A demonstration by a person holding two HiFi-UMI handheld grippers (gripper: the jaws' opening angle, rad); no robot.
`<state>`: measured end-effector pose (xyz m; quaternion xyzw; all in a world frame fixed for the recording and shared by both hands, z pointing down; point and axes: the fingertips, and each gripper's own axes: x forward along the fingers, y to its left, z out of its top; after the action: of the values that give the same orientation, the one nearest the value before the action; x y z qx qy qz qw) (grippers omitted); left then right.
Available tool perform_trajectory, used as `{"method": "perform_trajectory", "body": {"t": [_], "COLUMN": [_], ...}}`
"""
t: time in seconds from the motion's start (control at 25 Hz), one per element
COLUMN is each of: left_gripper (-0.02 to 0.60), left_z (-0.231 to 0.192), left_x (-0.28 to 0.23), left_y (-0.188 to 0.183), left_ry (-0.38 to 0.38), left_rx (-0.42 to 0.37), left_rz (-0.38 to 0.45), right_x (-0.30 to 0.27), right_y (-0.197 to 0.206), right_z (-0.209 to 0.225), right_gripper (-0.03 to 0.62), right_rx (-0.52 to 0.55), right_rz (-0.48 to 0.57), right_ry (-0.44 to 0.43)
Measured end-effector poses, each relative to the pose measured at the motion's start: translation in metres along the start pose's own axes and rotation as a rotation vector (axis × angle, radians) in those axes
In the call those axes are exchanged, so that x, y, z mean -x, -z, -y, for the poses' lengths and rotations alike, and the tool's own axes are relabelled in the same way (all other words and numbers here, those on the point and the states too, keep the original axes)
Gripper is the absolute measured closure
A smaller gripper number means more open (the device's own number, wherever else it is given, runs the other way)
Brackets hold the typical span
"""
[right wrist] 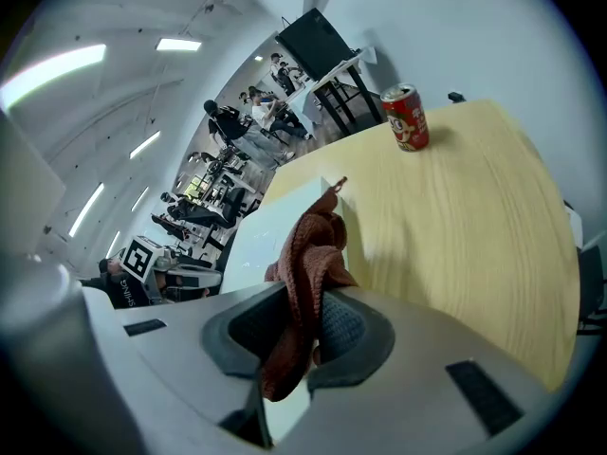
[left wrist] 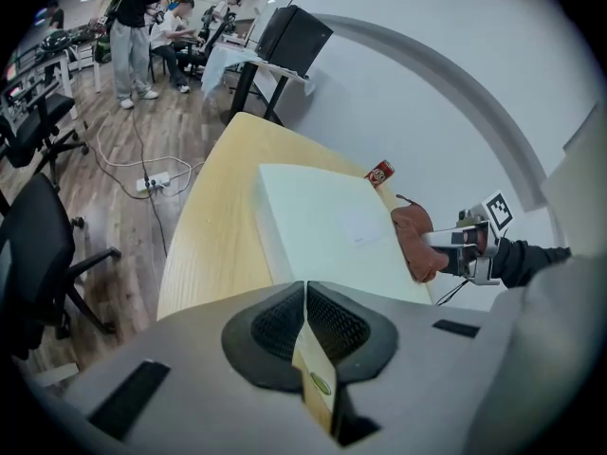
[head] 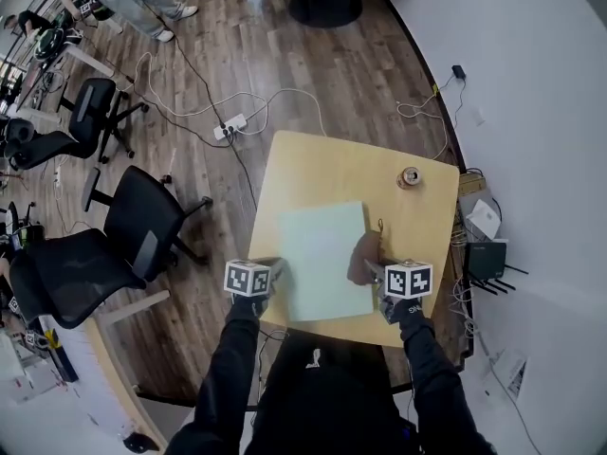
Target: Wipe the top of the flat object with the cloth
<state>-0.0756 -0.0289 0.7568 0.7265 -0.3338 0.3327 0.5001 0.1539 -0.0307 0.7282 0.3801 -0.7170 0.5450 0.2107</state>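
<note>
At a light wooden desk (head: 313, 164) seen from the head view, a pale-green flat board (head: 322, 259) lies square in the middle. The left gripper (head: 270, 275) sits at its near left corner. The right gripper (head: 379, 275) is at its right edge, where a rust-brown cloth (head: 365, 257) touches the board. A red drink can (head: 409, 176) stands well apart, near the far right corner.

From the left gripper view, the jaws are pressed together, with nothing from the desk between them. The board stretches ahead, its top plain and unmarked.

From the right gripper view, the jaws are clamped on the bunched cloth, which hangs forward against the board's right side.

With the cloth at one edge and nearly the whole top lying to its left, the wipe looks barely begun or at the end of a stroke. Which parts have been covered cannot be told.

The board's near edge runs close to the desk's near edge, so there is little margin on that side. Bare wood lies open to the right and beyond. Black office chairs (head: 133, 230) stand on the floor to the left, clear of the desk.
</note>
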Motion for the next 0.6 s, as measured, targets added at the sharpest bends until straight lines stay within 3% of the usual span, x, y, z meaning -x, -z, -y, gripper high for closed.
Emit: {"method": "perform_trajectory", "body": {"t": [0.32,0.6], "left_gripper": [0.545,0.545], "left_z": [0.004,0.002], "left_x": [-0.004,-0.004], "left_y": [-0.001,-0.003], "left_ry": [0.030,0.092], "left_rx": [0.017,0.007], "left_rz": [0.017,-0.006], "right_x": [-0.001,-0.065], "right_y": [-0.034,-0.045], "right_z": [-0.066,-0.131], "right_gripper": [0.507,0.507], "right_rx": [0.021,0.085], "right_rz": [0.071,0.000], "right_ry": [-0.148,-0.200]}}
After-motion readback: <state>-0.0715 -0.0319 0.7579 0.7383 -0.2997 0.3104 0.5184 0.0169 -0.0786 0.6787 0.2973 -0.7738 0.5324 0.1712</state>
